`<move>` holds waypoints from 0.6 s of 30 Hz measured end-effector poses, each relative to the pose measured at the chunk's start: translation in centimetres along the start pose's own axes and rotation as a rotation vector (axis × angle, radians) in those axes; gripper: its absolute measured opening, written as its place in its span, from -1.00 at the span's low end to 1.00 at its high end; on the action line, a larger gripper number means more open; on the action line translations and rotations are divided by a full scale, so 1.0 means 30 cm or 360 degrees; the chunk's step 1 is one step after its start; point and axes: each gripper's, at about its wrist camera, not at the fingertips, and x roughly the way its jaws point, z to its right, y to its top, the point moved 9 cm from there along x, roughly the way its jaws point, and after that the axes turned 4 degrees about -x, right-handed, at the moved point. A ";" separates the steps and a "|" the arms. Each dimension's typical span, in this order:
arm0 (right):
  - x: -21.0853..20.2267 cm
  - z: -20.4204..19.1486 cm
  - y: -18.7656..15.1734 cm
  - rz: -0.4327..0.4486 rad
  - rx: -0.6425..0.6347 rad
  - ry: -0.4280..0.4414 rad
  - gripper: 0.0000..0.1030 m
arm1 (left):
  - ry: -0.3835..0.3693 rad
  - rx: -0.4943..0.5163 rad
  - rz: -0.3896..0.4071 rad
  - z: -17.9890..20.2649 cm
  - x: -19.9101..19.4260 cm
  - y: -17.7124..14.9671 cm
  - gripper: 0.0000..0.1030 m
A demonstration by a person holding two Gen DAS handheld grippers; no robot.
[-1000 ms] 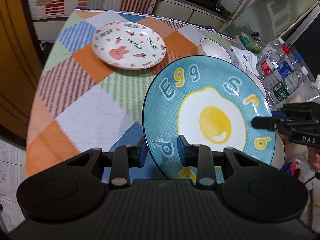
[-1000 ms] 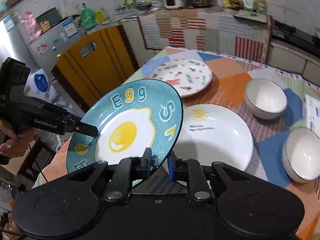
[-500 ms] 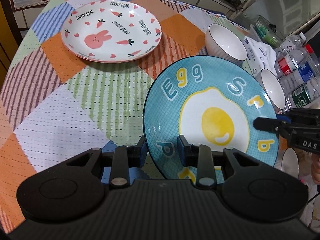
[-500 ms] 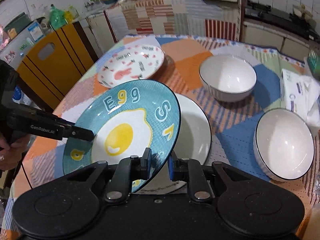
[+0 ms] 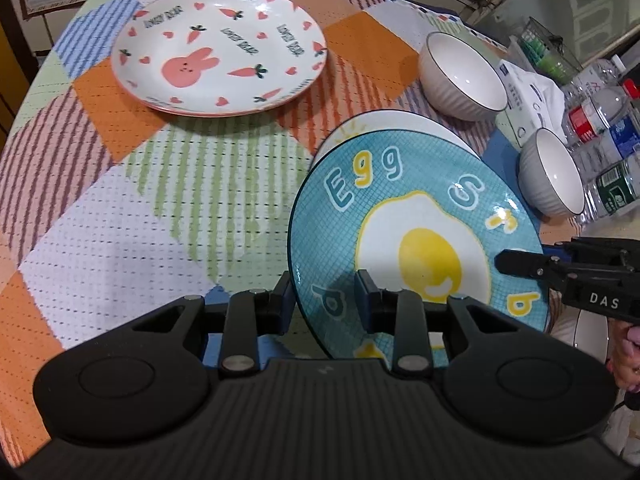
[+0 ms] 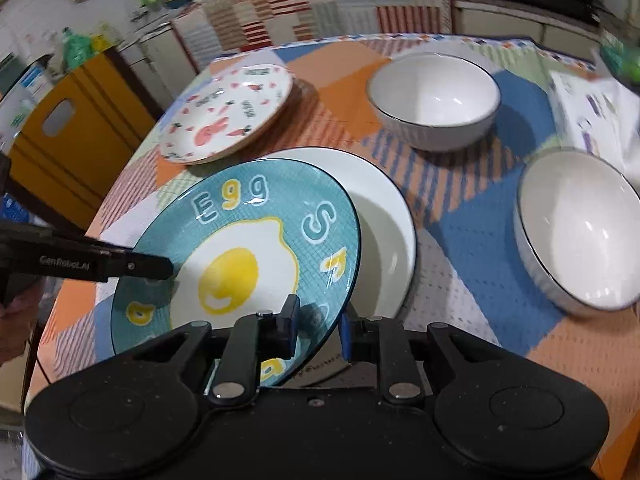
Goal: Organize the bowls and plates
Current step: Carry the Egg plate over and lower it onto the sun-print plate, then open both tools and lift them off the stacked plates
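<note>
A teal egg plate [image 5: 416, 240] [image 6: 248, 256] is held between both grippers, tilted, just above a plain white plate [image 6: 384, 232] whose rim shows in the left wrist view [image 5: 396, 124]. My left gripper [image 5: 326, 300] is shut on the teal plate's near rim. My right gripper [image 6: 318, 326] is shut on the opposite rim and also shows in the left wrist view [image 5: 520, 266]. A white rabbit-and-carrot plate [image 5: 218, 44] [image 6: 228, 116] lies at the far left. Two white bowls [image 6: 434, 100] [image 6: 580, 228] stand to the right.
The table has a patchwork checked cloth [image 5: 120, 208]. Water bottles [image 5: 600, 136] and a tissue pack [image 5: 528, 96] crowd the right edge. A yellow cabinet [image 6: 68, 128] stands beyond the table's left side.
Both grippers have carried the teal plate forward and down over the table. It now hangs low over the white plate and is tilted less steeply.
</note>
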 end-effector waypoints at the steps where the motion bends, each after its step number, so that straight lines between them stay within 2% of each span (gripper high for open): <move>1: -0.002 0.008 -0.002 -0.0009 0.0022 -0.0013 -0.50 | 0.0001 0.0002 -0.0008 0.005 0.008 -0.002 -0.42; 8: -0.008 0.013 -0.004 -0.0084 -0.0074 -0.0225 -0.38 | -0.0026 0.0015 -0.0072 0.033 0.034 -0.031 -0.43; 15: 0.002 -0.007 -0.001 -0.0193 -0.0237 -0.0501 -0.25 | 0.0076 0.0093 -0.0092 0.061 0.038 -0.032 -0.43; 18: 0.018 -0.019 -0.003 -0.0194 -0.0352 -0.0615 -0.24 | 0.0115 0.0105 -0.0089 0.062 0.036 -0.025 -0.43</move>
